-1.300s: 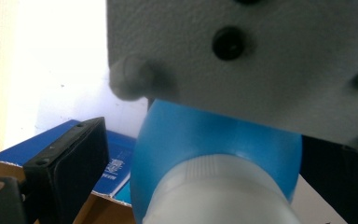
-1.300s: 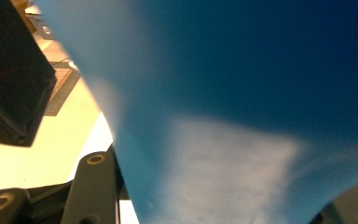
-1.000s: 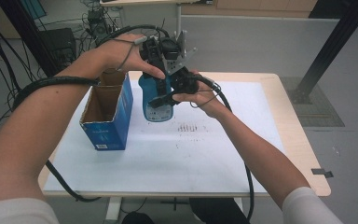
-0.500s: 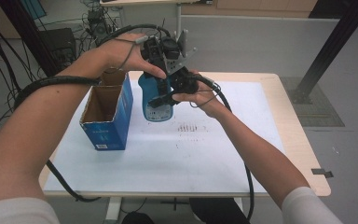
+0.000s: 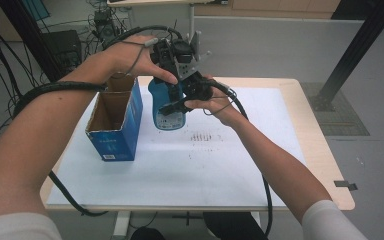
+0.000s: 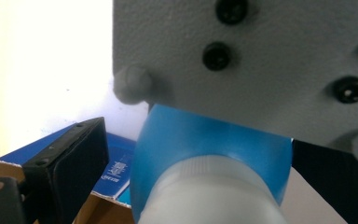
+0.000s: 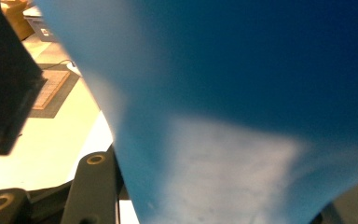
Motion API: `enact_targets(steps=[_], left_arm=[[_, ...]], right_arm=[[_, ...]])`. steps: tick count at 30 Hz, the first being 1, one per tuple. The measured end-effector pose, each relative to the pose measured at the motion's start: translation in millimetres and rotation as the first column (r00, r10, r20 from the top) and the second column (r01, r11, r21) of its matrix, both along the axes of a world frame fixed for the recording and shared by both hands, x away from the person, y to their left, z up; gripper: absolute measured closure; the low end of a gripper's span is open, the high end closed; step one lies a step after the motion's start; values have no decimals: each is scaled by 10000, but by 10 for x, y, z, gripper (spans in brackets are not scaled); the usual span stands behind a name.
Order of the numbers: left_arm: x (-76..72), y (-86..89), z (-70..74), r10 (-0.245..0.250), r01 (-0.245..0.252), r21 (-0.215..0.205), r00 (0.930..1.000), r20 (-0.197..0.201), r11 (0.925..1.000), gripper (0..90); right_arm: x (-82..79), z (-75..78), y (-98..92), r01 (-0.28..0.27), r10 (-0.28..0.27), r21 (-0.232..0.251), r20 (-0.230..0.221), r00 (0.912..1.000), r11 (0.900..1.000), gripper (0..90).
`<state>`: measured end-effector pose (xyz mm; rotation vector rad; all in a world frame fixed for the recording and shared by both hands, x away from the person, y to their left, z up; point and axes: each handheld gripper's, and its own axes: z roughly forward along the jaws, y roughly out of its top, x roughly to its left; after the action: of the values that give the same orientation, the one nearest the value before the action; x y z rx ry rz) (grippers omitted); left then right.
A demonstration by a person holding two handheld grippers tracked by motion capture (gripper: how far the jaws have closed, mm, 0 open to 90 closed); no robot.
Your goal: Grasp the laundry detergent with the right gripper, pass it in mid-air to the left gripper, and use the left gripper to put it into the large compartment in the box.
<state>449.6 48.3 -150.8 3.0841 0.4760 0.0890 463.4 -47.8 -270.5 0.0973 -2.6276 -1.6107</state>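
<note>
Right gripper [image 5: 172,106] clamps the blue plastic bottle [image 5: 167,117] by its body, above the bench [image 5: 230,165] beside the open blue carton [image 5: 115,120]. Left gripper [image 5: 172,57] sits at the white cap [image 6: 214,196]; its grip I cannot tell. Smooth and slightly yielding, the bottle probably slips easily, so the waist is the best hold.

A light wooden table [image 5: 325,165] carries a white sheet [image 5: 205,170], where an open blue box [image 5: 115,125] stands.
</note>
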Motion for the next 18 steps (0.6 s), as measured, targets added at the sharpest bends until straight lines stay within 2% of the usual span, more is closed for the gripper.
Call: enact_targets(steps=[2,3,8,9,11,14,16,17,18], left_arm=[[0,0,-2,24,-24,-15,10000,-20,10000,47],[3,-3,-3,3,-3,-41,10000,-3,10000,48],[3,-12,1,-7,8,-74,10000,47,10000,47],[2,-11,2,10,-10,-120,10000,43,9999,46],[1,-11,6,18,-17,-115,10000,50,9999,47],[1,-9,8,26,-25,-98,10000,42,9999,47],[1,-8,8,22,-22,-66,10000,25,10000,47],[0,-8,8,22,-21,-69,10000,24,10000,48],[2,-7,7,0,0,-69,10000,42,10000,48]], right_arm=[[10,-2,-2,24,-24,-17,118,9999,10000,441],[1,0,-3,17,-17,13,-18,10000,10000,441],[4,6,-14,45,-45,25,-8,10000,10000,440],[12,5,-16,57,-58,18,112,9999,10000,440],[4,10,-20,37,-36,47,-20,10000,10000,441],[16,7,-23,46,-47,25,163,9999,10000,440],[8,9,-24,58,-58,24,43,10000,10000,441],[14,7,-23,62,-63,5,133,9999,10000,441],[7,9,-23,45,-45,26,-12,10000,10000,441]])
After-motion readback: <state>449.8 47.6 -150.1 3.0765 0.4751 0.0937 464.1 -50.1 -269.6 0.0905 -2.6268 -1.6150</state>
